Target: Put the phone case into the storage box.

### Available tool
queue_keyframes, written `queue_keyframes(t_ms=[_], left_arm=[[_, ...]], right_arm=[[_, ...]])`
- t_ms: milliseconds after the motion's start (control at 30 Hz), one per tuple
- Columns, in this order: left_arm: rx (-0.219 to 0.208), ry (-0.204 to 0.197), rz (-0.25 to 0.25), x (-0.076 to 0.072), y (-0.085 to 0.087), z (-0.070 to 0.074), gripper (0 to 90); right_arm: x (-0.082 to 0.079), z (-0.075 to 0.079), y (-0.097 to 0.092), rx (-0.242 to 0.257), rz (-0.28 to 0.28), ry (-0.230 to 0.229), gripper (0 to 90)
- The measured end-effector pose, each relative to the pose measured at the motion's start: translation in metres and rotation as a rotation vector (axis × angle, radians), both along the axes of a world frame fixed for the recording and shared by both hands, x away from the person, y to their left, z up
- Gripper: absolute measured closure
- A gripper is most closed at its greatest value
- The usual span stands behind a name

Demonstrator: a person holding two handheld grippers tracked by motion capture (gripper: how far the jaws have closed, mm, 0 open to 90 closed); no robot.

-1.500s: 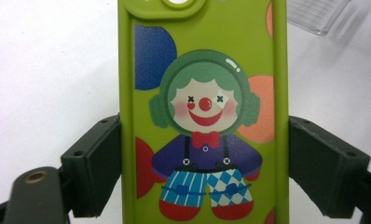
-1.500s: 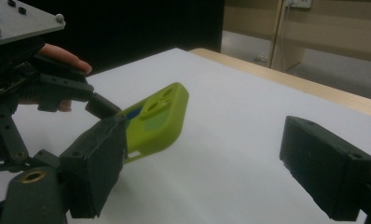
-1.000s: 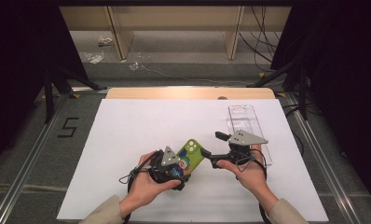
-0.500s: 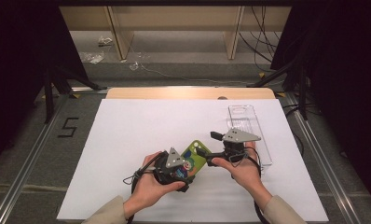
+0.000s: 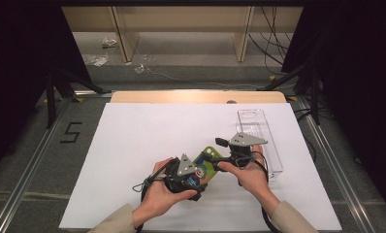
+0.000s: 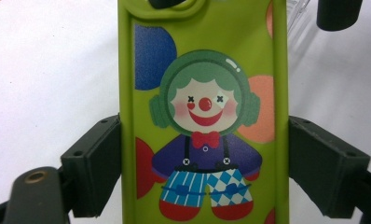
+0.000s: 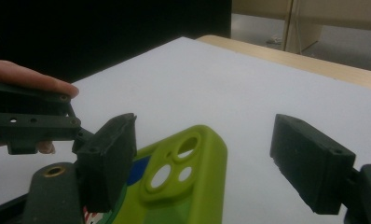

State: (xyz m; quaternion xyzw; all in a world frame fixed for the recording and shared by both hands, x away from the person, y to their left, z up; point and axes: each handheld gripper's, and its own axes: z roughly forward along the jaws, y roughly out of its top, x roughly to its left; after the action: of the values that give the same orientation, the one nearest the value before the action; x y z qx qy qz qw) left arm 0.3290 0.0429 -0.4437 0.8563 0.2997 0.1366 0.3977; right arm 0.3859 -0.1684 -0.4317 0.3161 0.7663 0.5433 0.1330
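A green phone case [image 5: 206, 164] printed with a clown is held just above the white sheet. My left gripper [image 5: 200, 177] is shut on its two long sides, and in the left gripper view the case [image 6: 202, 116] fills the space between the jaws of that gripper [image 6: 202, 164]. My right gripper [image 5: 214, 149] is open at the case's camera end. In the right gripper view the camera cut-outs of the case [image 7: 188, 172] lie between the spread jaws of the right gripper [image 7: 207, 156], closer to the left-hand jaw and not clamped.
A clear plastic tray [image 5: 264, 127] lies on the white sheet [image 5: 133, 141] just right of the right hand. A wooden table edge [image 5: 196, 97] runs along the back. Black frame legs and cables stand beyond the table.
The right gripper has moved left until its open jaws straddle the case's camera end. The left hand has shifted slightly right with the case still clamped.
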Motion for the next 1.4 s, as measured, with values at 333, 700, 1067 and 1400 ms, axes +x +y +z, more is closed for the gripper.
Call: queue_keyframes(t_ms=[333,700,1067,1400], left_arm=[[-0.003,-0.006,-0.001,-0.0007,-0.0022,0.0002,16.3],[-0.008,-0.008,0.002,-0.0004,-0.002,0.0005,16.3],[-0.009,-0.007,0.005,0.0002,-0.0024,0.0003,16.3],[-0.009,-0.004,0.007,0.0008,-0.0033,-0.0015,16.3]], right_arm=[[0.0006,-0.0018,0.0017,0.008,0.003,0.03,37.8],[0.0012,-0.0021,0.0,0.035,0.005,0.056,48.6],[0.0018,-0.0021,-0.0007,0.058,0.011,0.079,56.4],[0.0035,-0.003,-0.0016,0.067,0.006,0.103,58.1]])
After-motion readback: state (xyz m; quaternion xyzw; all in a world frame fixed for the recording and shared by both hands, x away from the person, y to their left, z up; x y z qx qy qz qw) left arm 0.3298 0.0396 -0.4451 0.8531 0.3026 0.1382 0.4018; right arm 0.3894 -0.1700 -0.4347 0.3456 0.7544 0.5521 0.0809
